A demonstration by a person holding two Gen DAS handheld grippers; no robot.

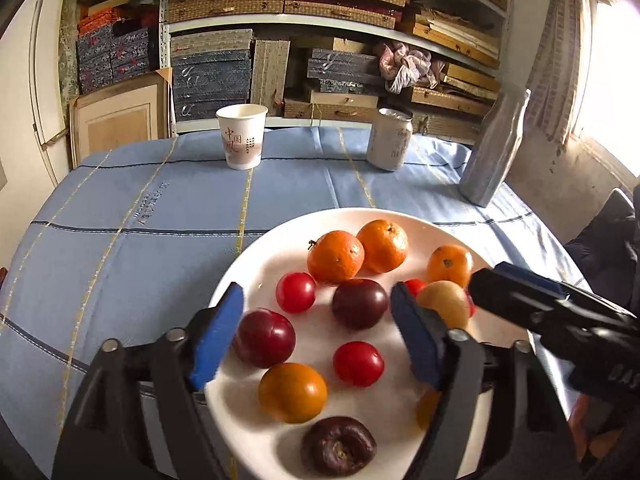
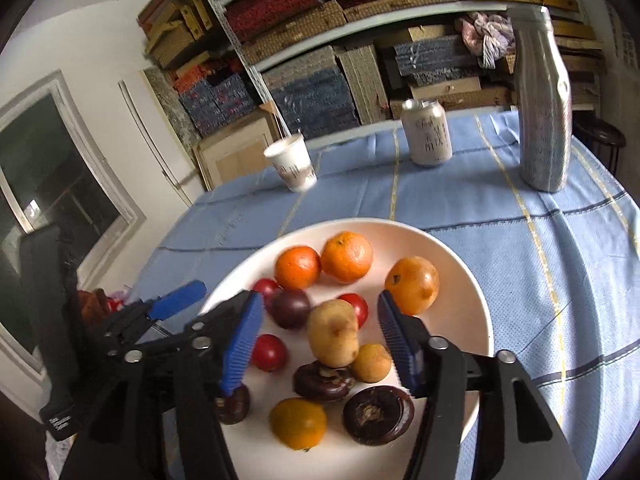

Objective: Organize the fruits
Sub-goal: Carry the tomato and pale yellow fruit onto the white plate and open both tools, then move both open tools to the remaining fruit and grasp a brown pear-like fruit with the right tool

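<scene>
While the blue-clothed table (image 1: 132, 248) carries it, we see the white plate (image 1: 400, 224) holding tangerines (image 1: 335, 257), plums (image 1: 359, 303) and cherry tomatoes (image 1: 358, 363); our left gripper (image 1: 316, 332) and right gripper (image 2: 320, 344) hover over it, jaws spread wide, gripping nothing.

You are in a home storage room used for eating: metal shelves (image 1: 328, 20) crammed with stacked woven and fabric-covered boxes (image 1: 344, 8) fill the back wall, and before you a table with a blue checked cloth (image 1: 140, 240) holds a paper cup (image 1: 241, 136) and a drink can (image 1: 389, 139).
</scene>
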